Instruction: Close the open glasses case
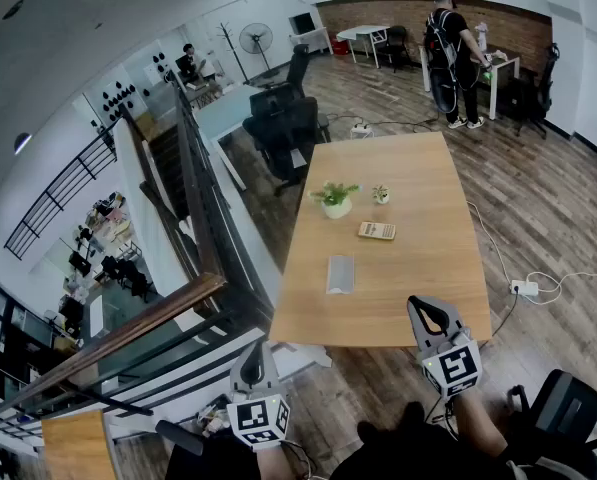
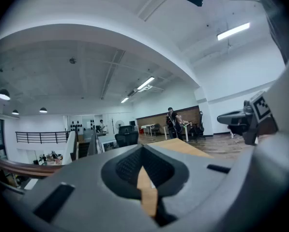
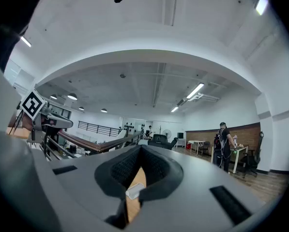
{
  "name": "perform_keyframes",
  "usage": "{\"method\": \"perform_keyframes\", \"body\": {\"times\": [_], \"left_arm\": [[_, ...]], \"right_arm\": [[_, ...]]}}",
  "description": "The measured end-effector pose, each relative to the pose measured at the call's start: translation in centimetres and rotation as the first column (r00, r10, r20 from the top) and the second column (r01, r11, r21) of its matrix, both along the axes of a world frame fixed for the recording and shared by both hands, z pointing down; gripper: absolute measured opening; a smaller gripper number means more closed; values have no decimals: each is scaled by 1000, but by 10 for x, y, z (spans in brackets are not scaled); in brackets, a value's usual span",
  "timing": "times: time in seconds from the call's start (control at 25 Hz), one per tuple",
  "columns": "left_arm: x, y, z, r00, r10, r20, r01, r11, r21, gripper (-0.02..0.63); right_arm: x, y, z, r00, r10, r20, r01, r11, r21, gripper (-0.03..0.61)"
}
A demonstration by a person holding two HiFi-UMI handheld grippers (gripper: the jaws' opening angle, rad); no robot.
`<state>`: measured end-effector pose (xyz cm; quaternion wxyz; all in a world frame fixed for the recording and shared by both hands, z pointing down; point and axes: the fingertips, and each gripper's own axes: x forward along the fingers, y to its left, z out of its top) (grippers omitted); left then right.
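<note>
Wooden table, and what looks like the glasses case is the flat grey slab lying near its front edge, well apart from both tools. Over the near side, the left gripper and right gripper hang roughly level, both pinched together with nothing in them. Imo the way to do it is to reach in over the edge, steady the base with one closed tip and fold the lid over slowly with the other. I can't tell from here which side the hinge is on, so check first.
</note>
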<state>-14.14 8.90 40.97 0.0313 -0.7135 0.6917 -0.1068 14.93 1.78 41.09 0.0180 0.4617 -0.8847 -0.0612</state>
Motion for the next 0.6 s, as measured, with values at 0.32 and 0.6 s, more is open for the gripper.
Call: {"method": "perform_keyframes", "body": {"times": [0.32,0.6], "left_arm": [[20,-9,5,1000,7,25,-7,1000,-11,-3],[45,-13,-6,999,1,40,-1,1000,-2,-3]], "right_arm": [[17,-3,4,1000,-2,-25,2,1000,-17,15],[42,-8,1,1000,11,-5,-11,1000,9,15]]}}
